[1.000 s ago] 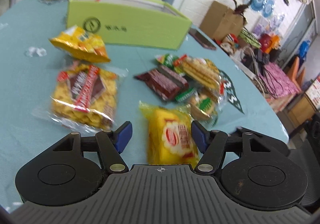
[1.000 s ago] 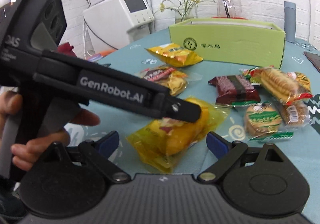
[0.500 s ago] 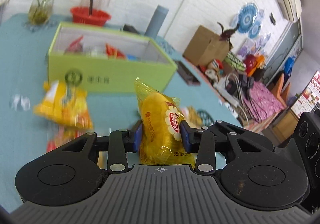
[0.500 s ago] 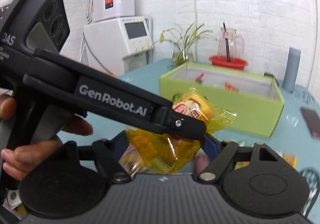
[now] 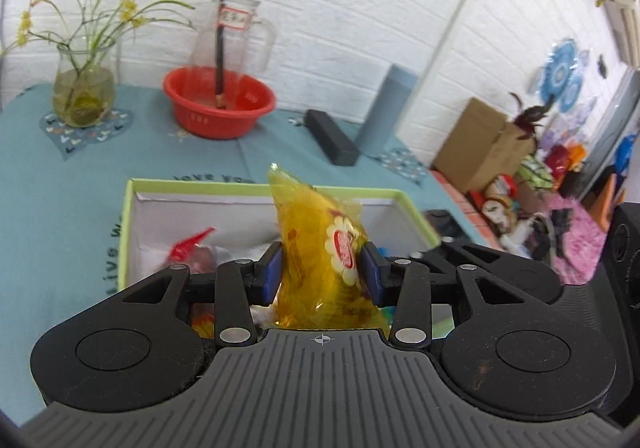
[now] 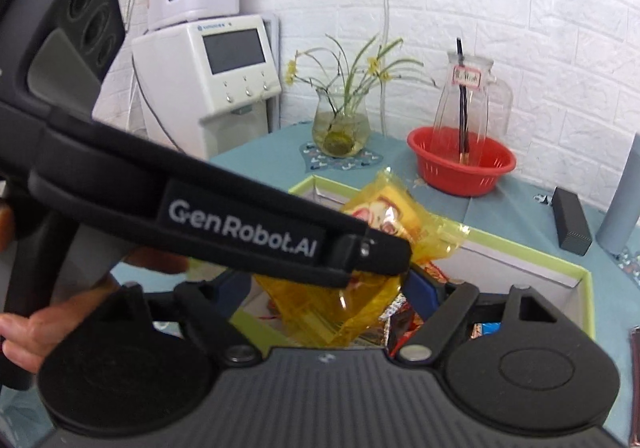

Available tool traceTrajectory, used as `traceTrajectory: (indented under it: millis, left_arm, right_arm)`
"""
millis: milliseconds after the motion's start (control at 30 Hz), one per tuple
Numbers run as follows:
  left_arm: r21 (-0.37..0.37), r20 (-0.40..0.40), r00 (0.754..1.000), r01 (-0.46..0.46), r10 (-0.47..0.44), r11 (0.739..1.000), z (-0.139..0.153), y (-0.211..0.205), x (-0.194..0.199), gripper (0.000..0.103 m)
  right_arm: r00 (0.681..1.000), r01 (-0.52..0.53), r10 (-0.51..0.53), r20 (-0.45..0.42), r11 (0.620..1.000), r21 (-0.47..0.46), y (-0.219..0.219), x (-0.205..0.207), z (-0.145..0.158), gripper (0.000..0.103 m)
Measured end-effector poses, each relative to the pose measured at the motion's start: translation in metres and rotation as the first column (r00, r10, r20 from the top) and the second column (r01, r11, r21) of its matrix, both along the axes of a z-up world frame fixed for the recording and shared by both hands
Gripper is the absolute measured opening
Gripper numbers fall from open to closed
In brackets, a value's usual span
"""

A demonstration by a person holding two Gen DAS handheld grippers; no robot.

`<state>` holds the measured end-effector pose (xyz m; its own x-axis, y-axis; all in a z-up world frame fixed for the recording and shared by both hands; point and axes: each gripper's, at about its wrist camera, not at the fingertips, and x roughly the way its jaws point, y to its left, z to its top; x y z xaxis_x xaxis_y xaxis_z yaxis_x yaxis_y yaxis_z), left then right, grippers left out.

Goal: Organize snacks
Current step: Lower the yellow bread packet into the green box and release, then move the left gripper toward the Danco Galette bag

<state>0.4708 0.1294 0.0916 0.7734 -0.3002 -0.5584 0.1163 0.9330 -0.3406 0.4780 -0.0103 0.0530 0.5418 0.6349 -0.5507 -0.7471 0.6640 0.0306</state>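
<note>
My left gripper [image 5: 322, 274] is shut on a yellow snack packet [image 5: 320, 244] and holds it upright above the open green box [image 5: 132, 191], which has several snacks inside. In the right wrist view the same yellow packet [image 6: 396, 207] hangs over the green box [image 6: 520, 248], with the left gripper's black body crossing in front. My right gripper [image 6: 328, 288] sits just behind the packet; its left finger is hidden, so its state is unclear. It looks empty.
A red basin [image 5: 218, 103] with a glass jug, a vase of flowers [image 5: 84, 95], a grey cylinder [image 5: 384, 111] and a black case [image 5: 332, 137] stand behind the box on the teal tablecloth. A white machine [image 6: 216, 71] stands beyond the table.
The left gripper closed on the yellow packet, lifted it off the table and carried it forward until it is over the green box. The right gripper followed alongside.
</note>
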Motion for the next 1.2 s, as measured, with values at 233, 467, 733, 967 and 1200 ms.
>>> traceTrajectory:
  millis: [233, 467, 733, 967, 1200]
  left_arm:
    - [-0.008, 0.086, 0.995, -0.059, 0.059, 0.998, 0.011, 0.019, -0.033, 0.053]
    - [-0.006, 0.15, 0.986, -0.068, 0.068, 0.998, 0.02, 0.013, -0.117, 0.06]
    - [0.03, 0.053, 0.991, -0.125, 0.123, 0.992, -0.032, 0.013, -0.208, 0.069]
    - [0.014, -0.117, 0.983, -0.143, 0.144, 0.99, -0.081, 0.03, -0.219, 0.066]
    - [0.029, -0.138, 0.987, -0.081, 0.085, 0.996, -0.094, 0.027, -0.21, 0.064]
  right_arm:
    - [0.997, 0.047, -0.051, 0.066, 0.997, 0.063, -0.031, -0.023, 0.015, 0.093]
    - [0.998, 0.035, -0.041, 0.041, 0.992, 0.122, -0.063, -0.103, 0.013, 0.093]
    - [0.992, -0.039, 0.052, -0.113, 0.993, 0.115, -0.05, -0.193, -0.043, 0.093]
    - [0.977, -0.033, 0.048, -0.209, 0.997, 0.071, -0.023, -0.207, -0.071, 0.093]
    - [0.988, -0.02, 0.018, -0.154, 1.0, -0.011, 0.009, -0.202, -0.082, 0.094]
